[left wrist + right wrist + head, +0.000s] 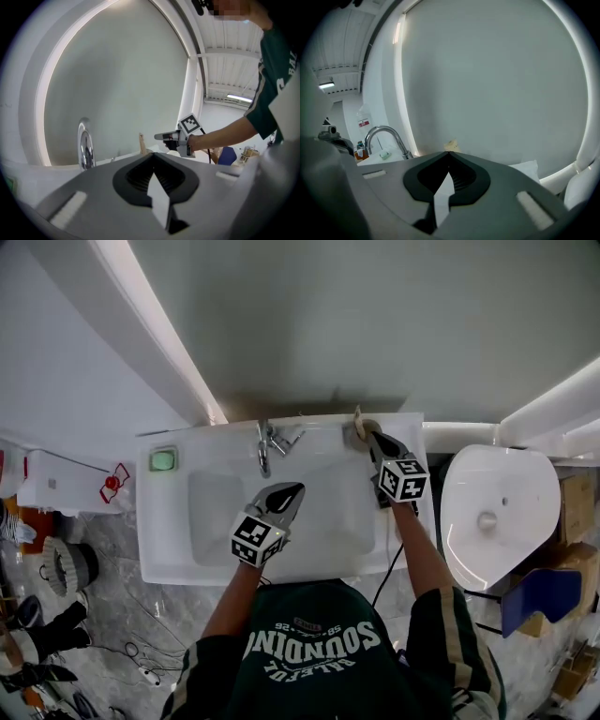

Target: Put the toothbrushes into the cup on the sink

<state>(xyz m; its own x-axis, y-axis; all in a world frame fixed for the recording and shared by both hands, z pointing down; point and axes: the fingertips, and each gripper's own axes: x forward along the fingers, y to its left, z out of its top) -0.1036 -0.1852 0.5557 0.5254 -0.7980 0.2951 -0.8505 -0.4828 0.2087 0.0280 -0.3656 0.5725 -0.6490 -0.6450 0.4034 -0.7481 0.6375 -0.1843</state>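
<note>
A small round cup (357, 433) stands on the back right corner of the white sink (169, 540). A tan toothbrush (357, 414) sticks up out of it; it also shows as a thin upright stick (141, 143) in the left gripper view. My right gripper (372, 438) hovers just over the cup, jaws shut with nothing between them. A tan toothbrush tip (451, 145) peeks past its closed jaws in the right gripper view. My left gripper (296, 489) hangs above the basin's middle, shut and empty.
A chrome faucet (264, 451) rises at the sink's back centre. A green soap dish (163, 459) sits at the back left corner. A white toilet bowl (487, 512) is to the right, with cardboard boxes beyond. A white box (56, 482) stands left of the sink.
</note>
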